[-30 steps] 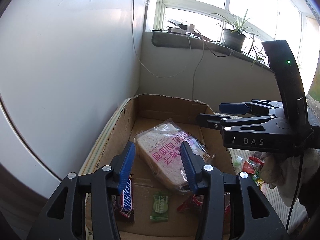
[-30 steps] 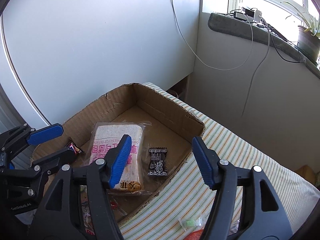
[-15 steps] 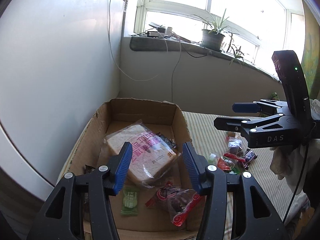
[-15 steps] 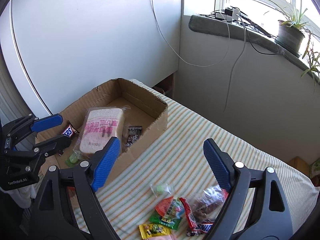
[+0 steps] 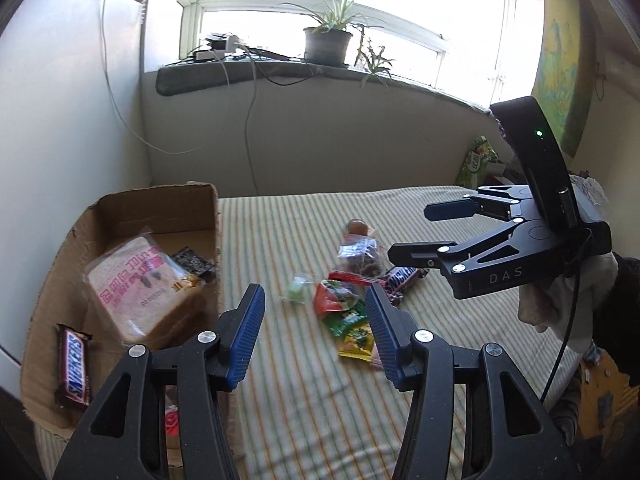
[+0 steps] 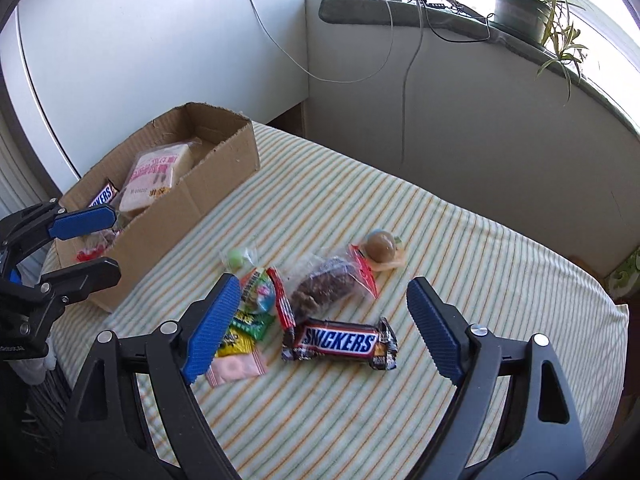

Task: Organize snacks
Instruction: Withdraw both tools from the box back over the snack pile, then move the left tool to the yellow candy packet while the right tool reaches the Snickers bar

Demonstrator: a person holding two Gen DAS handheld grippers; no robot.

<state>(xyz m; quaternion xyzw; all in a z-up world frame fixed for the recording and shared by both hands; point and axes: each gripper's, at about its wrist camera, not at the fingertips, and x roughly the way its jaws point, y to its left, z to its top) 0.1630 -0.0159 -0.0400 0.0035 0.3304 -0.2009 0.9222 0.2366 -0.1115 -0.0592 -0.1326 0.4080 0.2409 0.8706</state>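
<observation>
A cardboard box [image 5: 120, 208] [image 6: 224, 168] stands at the left of the striped table. It holds a bagged bread loaf [image 5: 148, 280] [image 6: 156, 176], a Snickers bar [image 5: 74, 364] [image 6: 102, 196] and a dark packet [image 5: 192, 262]. A heap of loose snacks lies on the cloth: a Snickers bar [image 6: 340, 344] [image 5: 404, 278], a clear bag of brown pieces [image 6: 324, 286], colourful candy packets [image 5: 348, 320] [image 6: 256, 308], a green sweet [image 6: 236, 258]. My left gripper [image 5: 316, 336] is open and empty, near the box's right wall. My right gripper [image 6: 324, 332] is open and empty above the heap.
The striped cloth [image 6: 460, 248] covers the table up to a grey wall. A windowsill with potted plants [image 5: 328, 40] and cables is behind. A white panel [image 5: 60, 120] stands left of the box. A green bag [image 5: 476, 160] sits at the far right.
Both grippers have swung right, away from over the box toward the snack heap on the cloth. Both stay open and empty.
</observation>
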